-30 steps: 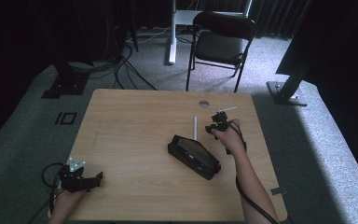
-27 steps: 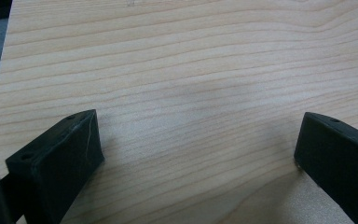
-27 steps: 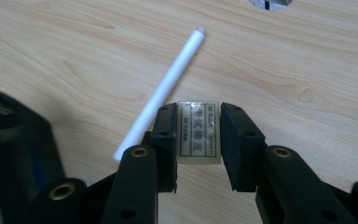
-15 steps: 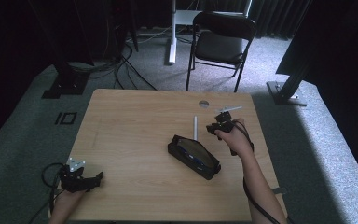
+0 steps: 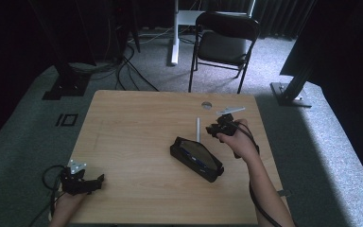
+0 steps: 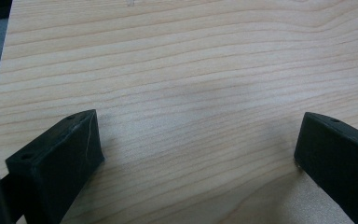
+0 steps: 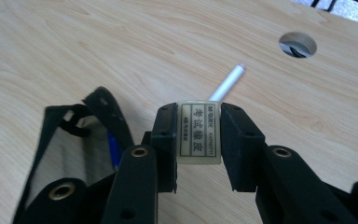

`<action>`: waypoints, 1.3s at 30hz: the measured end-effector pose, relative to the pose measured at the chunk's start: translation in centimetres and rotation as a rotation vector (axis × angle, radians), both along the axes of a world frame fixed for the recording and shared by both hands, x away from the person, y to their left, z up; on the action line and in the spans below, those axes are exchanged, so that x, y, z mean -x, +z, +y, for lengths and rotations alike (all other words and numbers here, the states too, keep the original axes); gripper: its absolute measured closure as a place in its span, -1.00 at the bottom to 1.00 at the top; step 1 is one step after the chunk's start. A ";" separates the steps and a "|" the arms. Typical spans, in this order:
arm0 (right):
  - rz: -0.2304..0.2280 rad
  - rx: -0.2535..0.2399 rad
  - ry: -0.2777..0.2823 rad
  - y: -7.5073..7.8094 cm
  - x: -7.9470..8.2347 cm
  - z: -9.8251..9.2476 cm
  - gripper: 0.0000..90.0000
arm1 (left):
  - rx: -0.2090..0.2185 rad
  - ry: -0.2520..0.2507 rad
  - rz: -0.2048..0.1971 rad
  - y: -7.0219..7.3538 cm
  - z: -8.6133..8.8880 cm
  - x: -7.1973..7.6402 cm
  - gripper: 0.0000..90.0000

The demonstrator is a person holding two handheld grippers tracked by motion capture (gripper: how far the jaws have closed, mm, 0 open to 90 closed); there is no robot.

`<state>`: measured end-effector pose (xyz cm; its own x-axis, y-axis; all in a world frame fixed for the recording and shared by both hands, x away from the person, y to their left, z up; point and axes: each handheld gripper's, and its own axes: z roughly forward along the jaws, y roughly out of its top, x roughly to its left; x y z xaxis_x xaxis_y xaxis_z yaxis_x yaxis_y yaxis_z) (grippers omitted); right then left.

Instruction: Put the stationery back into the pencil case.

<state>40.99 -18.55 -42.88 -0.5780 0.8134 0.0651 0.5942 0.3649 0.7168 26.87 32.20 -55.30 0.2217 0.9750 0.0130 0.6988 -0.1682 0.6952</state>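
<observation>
Resting at the near left corner of the tabletop [image 5: 137,137], the left gripper [image 5: 86,182] lay in the person's left hand [image 5: 68,201] with its jaws spread wide and nothing but bare wood between them, as the left gripper view showed. Nothing else lay near it. Toward the middle of the tabletop sat a black pencil case [image 5: 196,159], lying at a slant with its top open; in the right gripper view a blue pen [image 7: 114,150] showed inside it. Just beyond the case lay a white stick [image 5: 198,129], too small to identify. On the right, the right gripper [image 5: 216,128] hung above the tabletop near the case's far end, its jaws closed on a small white eraser [image 7: 198,133] with printed lettering, pinched by its two sides. A round hole [image 5: 206,105] sat near the tabletop's far edge.
</observation>
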 end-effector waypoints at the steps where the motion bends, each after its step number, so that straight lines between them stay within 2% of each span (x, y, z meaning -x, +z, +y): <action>1: -0.003 -0.005 0.008 0.2 0.2 0.2 0.52 | 0.000 0.000 0.000 0.0 0.0 0.0 -0.98; 11: -0.018 -0.018 0.088 1.3 1.2 1.4 0.51 | 0.000 0.000 0.000 0.0 0.0 0.0 -0.98; 18: -0.029 -0.036 0.164 2.2 2.1 2.7 0.51 | -0.002 -0.001 0.000 0.0 0.0 0.0 -0.98; 25: -0.034 -0.024 0.237 2.5 3.0 3.6 0.51 | -0.001 0.000 0.000 0.0 0.0 0.0 -0.98; 28: -0.037 -0.014 0.251 2.6 3.1 3.8 0.51 | 0.000 0.000 -0.001 0.0 0.0 0.0 -0.98; 32: -0.030 0.005 0.289 2.4 3.3 4.3 0.51 | 0.000 0.000 -0.001 0.0 0.0 0.0 -0.98; 39: 0.013 0.013 0.295 1.7 3.2 4.5 0.51 | -0.001 0.000 -0.001 0.0 0.0 0.0 -0.98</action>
<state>37.79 -14.10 -41.23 -0.7890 0.6110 0.0646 0.4699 0.5323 0.7042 26.87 32.20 -55.29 0.2218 0.9750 0.0138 0.6984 -0.1687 0.6955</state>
